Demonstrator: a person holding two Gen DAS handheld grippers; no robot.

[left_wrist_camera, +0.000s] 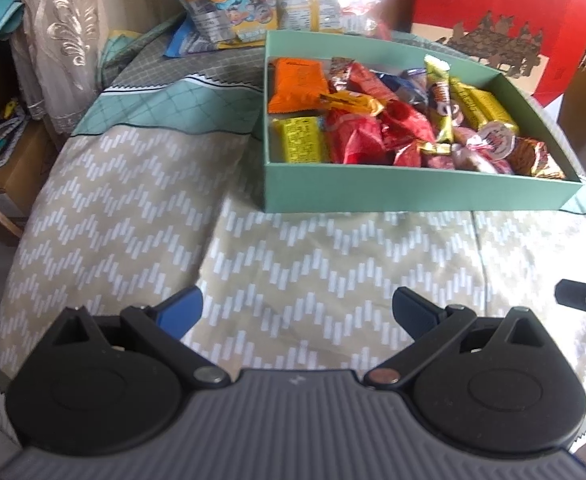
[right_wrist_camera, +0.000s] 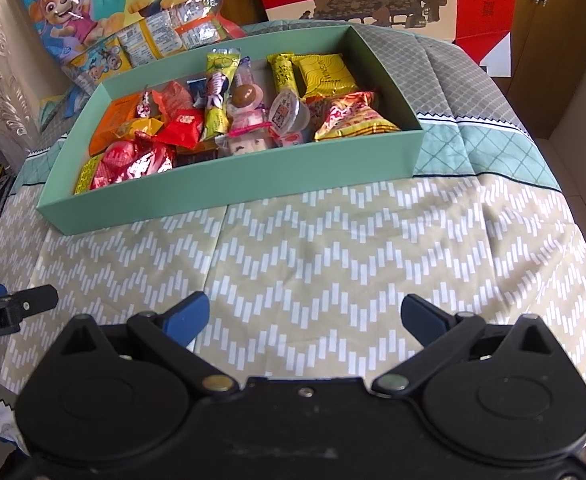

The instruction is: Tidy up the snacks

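Left wrist view: your left gripper (left_wrist_camera: 296,312) spread wide, empty, over bare bedspread (left_wrist_camera: 133,200). Green box (left_wrist_camera: 413,190) ahead, slightly right, full of snack packets (left_wrist_camera: 357,136). Likely light, crinkly, slippery; pinch crimped ends.

Right wrist view: your right gripper (right_wrist_camera: 304,316) wide, empty. Box ahead-left; near wall stands between you and snacks. Open cloth below; bed edge right.

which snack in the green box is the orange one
The flat orange packet in the green box's far left corner; its neighbours are red, yellow or foil-wrapped.

Glossy foil snacks (right_wrist_camera: 349,120), matt card box (right_wrist_camera: 229,192), cloth cover (right_wrist_camera: 333,260).
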